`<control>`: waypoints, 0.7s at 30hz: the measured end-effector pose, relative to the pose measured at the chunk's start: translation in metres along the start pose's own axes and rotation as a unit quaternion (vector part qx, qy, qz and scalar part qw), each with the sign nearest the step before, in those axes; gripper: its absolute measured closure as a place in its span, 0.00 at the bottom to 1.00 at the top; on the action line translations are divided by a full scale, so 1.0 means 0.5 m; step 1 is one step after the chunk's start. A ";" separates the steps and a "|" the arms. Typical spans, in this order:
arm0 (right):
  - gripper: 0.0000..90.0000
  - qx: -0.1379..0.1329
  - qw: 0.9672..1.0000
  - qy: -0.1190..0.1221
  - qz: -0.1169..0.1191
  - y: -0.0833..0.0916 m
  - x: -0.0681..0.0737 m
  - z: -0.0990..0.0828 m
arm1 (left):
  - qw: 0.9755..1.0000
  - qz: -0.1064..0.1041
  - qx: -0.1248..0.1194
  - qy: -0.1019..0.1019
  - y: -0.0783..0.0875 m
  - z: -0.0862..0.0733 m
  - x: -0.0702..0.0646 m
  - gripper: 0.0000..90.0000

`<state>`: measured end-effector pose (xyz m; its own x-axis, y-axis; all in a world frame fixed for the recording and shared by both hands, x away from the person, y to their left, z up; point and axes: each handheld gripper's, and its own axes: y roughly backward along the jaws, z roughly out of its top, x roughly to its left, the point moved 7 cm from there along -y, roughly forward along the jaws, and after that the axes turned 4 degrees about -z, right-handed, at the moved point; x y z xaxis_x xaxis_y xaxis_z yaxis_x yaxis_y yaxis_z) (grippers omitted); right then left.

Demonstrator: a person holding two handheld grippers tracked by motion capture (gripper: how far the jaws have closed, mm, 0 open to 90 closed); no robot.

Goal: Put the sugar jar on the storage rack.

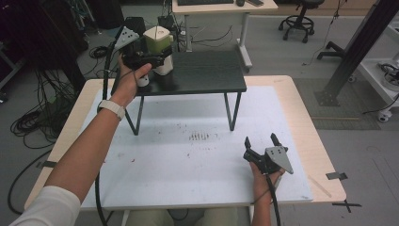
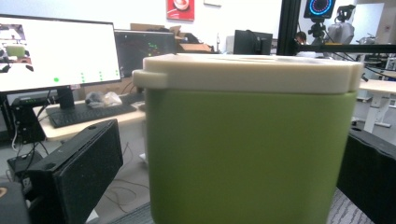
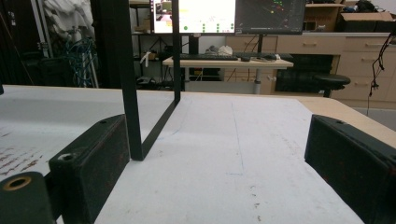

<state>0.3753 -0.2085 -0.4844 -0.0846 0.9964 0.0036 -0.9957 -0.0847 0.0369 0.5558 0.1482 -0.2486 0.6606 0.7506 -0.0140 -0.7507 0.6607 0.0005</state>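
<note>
1. A pale wood bench (image 1: pixel 310 141) carries a white sheet (image 1: pixel 188 160) marked with dark specks near its middle
2. A small black stand (image 1: pixel 207 75) on thin legs sits on the far part of the sheet
3. A green container (image 1: pixel 157 44) with a cream lid stands on the stand's left end

Matt green plastic is seen on container (image 2: pixel 247 154), w/ smooth cream lid (image 2: pixel 247 72). Shelf (image 1: pixel 207 70) at 12 o'clock: dark, grained top, thin black metal legs. Table (image 1: pixel 301 117): pale wood edge, scuffed white sheet (image 1: pixel 188 160).
</note>
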 end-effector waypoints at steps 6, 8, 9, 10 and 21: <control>0.08 0.001 1.000 0.001 0.000 0.000 0.000 0.000 | 1.000 0.003 -0.005 0.009 0.015 0.002 0.003 0.01; 0.08 0.000 1.000 0.000 0.000 0.000 0.000 0.000 | 1.000 0.005 -0.006 0.017 0.021 0.003 0.007 0.00; 0.08 0.001 1.000 0.000 0.000 0.000 0.000 0.000 | 1.000 0.005 -0.005 0.018 0.024 0.002 0.008 0.01; 0.08 0.001 1.000 0.001 0.000 0.000 0.000 0.000 | 1.000 0.006 -0.004 0.018 0.026 0.002 0.009 0.01; 0.08 0.001 1.000 0.000 0.000 0.000 0.000 0.000 | 1.000 -0.009 -0.008 0.012 0.055 0.017 0.002 0.01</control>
<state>0.3756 -0.2085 -0.4845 -0.0840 0.9965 0.0034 -0.9957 -0.0840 0.0393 0.5357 0.1671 -0.2403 0.6731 0.7386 -0.0375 -0.7394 0.6731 -0.0152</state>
